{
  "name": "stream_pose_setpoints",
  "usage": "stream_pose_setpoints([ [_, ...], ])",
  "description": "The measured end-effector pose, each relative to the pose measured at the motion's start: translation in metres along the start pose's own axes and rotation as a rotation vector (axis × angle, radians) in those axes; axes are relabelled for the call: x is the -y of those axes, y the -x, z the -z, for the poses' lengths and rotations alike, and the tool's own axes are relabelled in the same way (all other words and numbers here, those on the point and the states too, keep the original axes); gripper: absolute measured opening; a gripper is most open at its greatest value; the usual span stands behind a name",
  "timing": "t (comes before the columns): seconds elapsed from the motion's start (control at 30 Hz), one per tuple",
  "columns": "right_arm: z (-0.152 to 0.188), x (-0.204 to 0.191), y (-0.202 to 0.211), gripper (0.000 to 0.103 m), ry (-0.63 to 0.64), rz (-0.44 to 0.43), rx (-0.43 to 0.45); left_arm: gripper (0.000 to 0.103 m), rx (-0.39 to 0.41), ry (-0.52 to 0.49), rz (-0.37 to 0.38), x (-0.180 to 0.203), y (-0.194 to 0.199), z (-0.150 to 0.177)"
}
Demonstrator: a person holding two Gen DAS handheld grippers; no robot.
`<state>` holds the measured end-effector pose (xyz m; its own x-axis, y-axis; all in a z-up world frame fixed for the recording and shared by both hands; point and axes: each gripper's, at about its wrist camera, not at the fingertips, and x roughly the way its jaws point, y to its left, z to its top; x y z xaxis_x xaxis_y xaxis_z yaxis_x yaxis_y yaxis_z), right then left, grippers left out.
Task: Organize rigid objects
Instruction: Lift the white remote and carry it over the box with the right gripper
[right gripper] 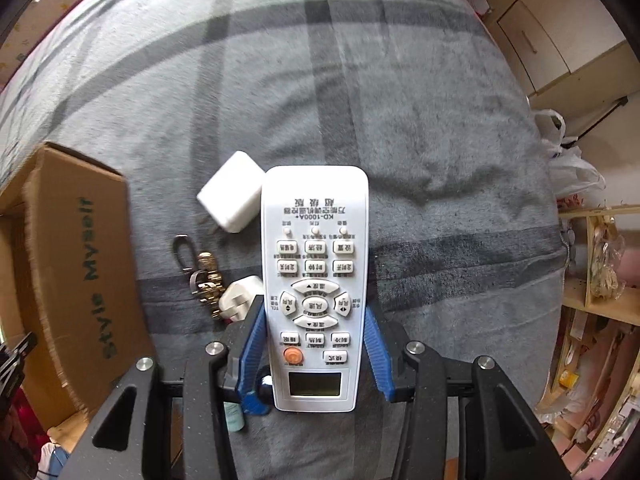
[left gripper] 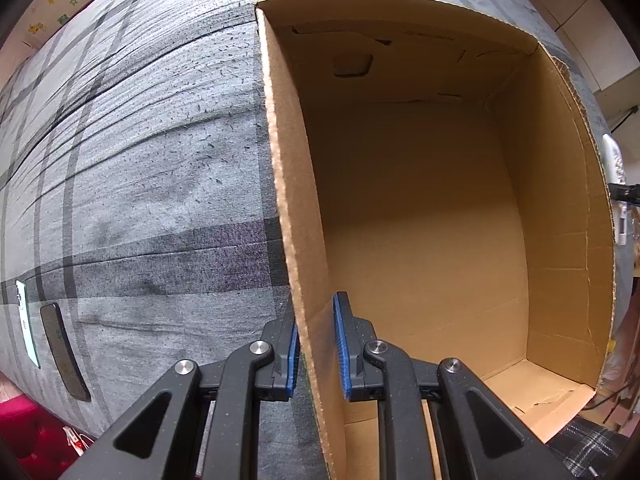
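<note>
An open cardboard box (left gripper: 288, 200) stands on the grey plaid bed, and nothing lies inside it. My left gripper (left gripper: 316, 308) points down and is shut on the box's near left wall, one blue pad on each side. A white remote control (right gripper: 314, 240) with grey buttons and an orange one sits between the blue pads of my right gripper (right gripper: 314, 310). That gripper is shut on the remote's lower half and holds it above the sheet. The same box (right gripper: 80, 264), printed "Style Myself", stands to the left in the right wrist view.
On the sheet left of the remote lie a white charger cube (right gripper: 232, 192), a bunch of keys (right gripper: 206, 280) and a white plug (right gripper: 240, 298). A white phone (left gripper: 26, 320) and a dark flat case (left gripper: 64, 352) lie far left. Shelves and cupboards (right gripper: 560, 40) stand right of the bed.
</note>
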<state>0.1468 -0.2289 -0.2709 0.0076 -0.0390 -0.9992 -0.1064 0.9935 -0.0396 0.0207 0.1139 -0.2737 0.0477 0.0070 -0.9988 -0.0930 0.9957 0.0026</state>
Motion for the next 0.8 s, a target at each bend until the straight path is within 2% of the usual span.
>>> stream_pose_setpoints([
  [0.17,0.009,-0.016,0.029,0.049,0.023,-0.015,0.039,0.017,0.017,0.022,0.000,0.000,0.001,0.001],
  [0.33,0.004,-0.055,0.049,0.049,0.067,-0.034,0.071,0.017,0.031,-0.006,-0.013,0.005,0.004,0.004],
  [0.5,-0.001,-0.091,0.072,0.049,0.118,-0.059,0.087,0.017,0.033,-0.002,-0.009,0.004,0.006,0.003],
  [0.8,0.008,-0.145,0.091,0.049,0.220,-0.116,0.093,0.017,0.044,-0.015,-0.014,0.006,0.007,0.005],
])
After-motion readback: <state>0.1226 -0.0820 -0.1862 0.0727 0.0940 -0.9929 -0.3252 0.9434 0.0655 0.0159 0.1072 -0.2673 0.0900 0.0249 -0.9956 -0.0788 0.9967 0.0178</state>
